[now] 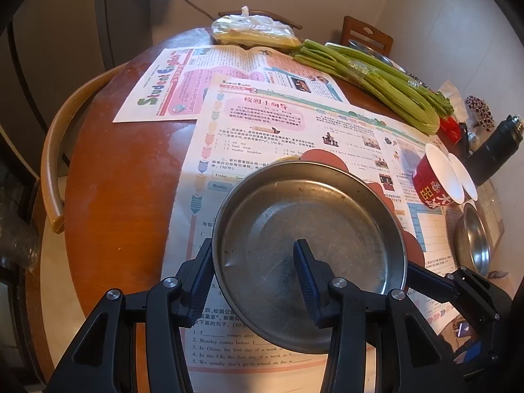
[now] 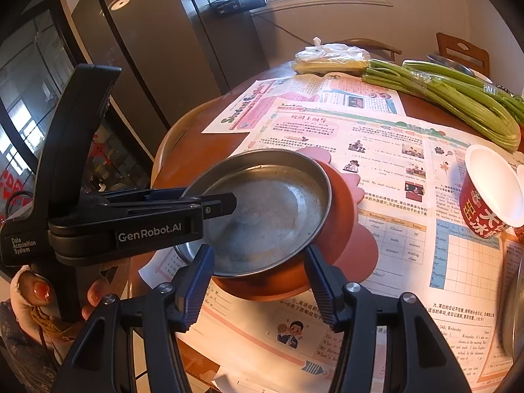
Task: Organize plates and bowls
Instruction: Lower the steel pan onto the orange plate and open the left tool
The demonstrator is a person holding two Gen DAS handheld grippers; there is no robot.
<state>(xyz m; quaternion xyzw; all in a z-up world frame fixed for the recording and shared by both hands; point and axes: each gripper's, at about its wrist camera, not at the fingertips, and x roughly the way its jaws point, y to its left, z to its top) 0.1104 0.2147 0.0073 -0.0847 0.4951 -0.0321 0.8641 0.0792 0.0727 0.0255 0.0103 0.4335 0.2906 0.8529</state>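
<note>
A steel plate point(image 1: 308, 245) is gripped at its near rim by my left gripper point(image 1: 255, 278), one finger outside, one inside. In the right wrist view the steel plate point(image 2: 262, 216) sits on or just above an orange flower-shaped plate point(image 2: 347, 229); contact is unclear. The left gripper point(image 2: 216, 206) reaches in from the left there. My right gripper point(image 2: 258, 281) is open and empty, its fingers straddling the near edge of both plates. Two nested red bowls point(image 1: 439, 180) with white insides stand to the right, also in the right wrist view point(image 2: 488, 193). A steel bowl point(image 1: 475, 242) lies at the right edge.
Newspapers point(image 1: 262, 121) cover the round wooden table point(image 1: 114, 196). Green celery stalks point(image 1: 376, 75) and a plastic bag point(image 1: 252, 29) lie at the back. A black bottle point(image 1: 494, 150) stands far right. A curved chair back point(image 1: 55, 150) is at the left, a fridge point(image 2: 137, 65) behind.
</note>
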